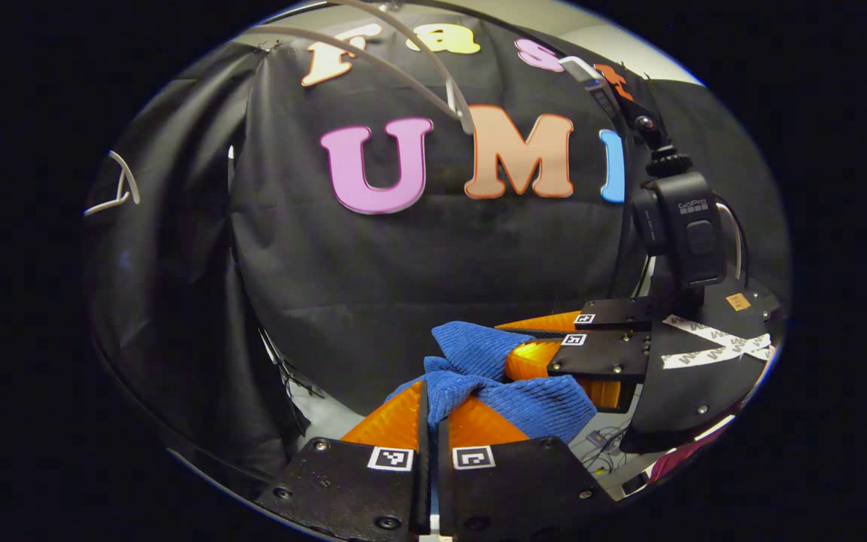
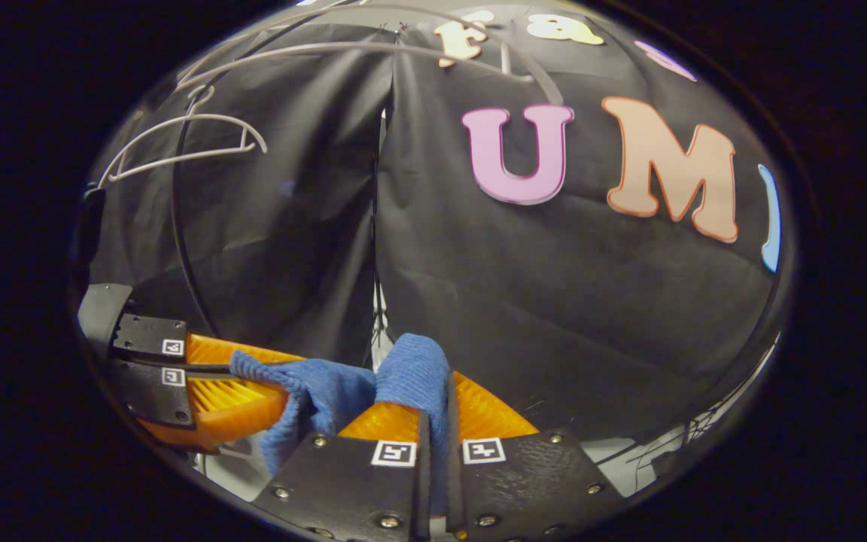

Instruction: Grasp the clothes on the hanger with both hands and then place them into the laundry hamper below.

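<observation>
We see our left gripper [image 1: 430,403] pinched tight on the blue cloth [image 1: 509,395], our right gripper [image 2: 433,395] likewise, close together. An empty white hanger [image 2: 177,147] hangs before the black booth wall [image 2: 554,301]. The camera [image 1: 689,233] reads GoPro.

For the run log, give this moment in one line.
left claw: shut on blue cloth | right claw: shut on blue cloth | hanger: bare

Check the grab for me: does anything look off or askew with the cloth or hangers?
Nothing stands out. Both tongs, left and right, are shut on the bunched blue cloth, held between them. A bare white hanger hangs level, off to one side.
</observation>
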`<state>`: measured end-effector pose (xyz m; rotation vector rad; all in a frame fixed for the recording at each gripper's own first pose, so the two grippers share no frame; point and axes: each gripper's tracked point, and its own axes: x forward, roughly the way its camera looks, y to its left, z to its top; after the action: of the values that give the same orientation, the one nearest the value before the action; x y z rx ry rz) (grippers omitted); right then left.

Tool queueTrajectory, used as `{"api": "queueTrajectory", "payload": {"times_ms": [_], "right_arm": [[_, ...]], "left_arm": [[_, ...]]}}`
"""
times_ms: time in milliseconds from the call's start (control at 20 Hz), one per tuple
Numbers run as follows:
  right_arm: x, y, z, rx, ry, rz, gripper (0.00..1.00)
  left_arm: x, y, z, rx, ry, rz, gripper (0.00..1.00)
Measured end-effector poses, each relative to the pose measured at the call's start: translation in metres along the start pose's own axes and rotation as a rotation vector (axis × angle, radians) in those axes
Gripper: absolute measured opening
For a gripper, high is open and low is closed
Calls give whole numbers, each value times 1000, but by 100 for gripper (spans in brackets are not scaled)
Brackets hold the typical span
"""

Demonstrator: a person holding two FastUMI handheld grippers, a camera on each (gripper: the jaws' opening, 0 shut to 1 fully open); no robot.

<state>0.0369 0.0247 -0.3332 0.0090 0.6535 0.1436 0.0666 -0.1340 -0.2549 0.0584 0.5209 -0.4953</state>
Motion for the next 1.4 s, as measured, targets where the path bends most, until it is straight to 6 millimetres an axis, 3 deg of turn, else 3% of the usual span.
{"api": "queueTrajectory", "payload": {"times_ms": [100, 250, 400, 500, 600, 650, 1400], "right_arm": [[5, 1, -27, 51, 55, 1, 8], [11, -3, -57, 139, 100, -7, 8], [9, -5, -59, 146, 119, -12, 8], [9, -3, -62, 137, 123, -5, 8], [8, -1, -65, 138, 122, -1, 9], [9, -1, -65, 141, 122, 1, 8], [-6, 5, -64, 141, 106, -3, 9]], "left_arm": [[14, -7, -11, -4, 47, -12, 5], [16, -9, -34, -17, 130, -7, 6], [18, -2, -60, -38, 219, 2, 5], [17, -3, -79, -61, 298, 1, 10], [24, -1, -78, -75, 288, 7, 26], [25, 1, -75, -78, 277, 10, 29], [28, 6, -77, -94, 267, 12, 26]]}}
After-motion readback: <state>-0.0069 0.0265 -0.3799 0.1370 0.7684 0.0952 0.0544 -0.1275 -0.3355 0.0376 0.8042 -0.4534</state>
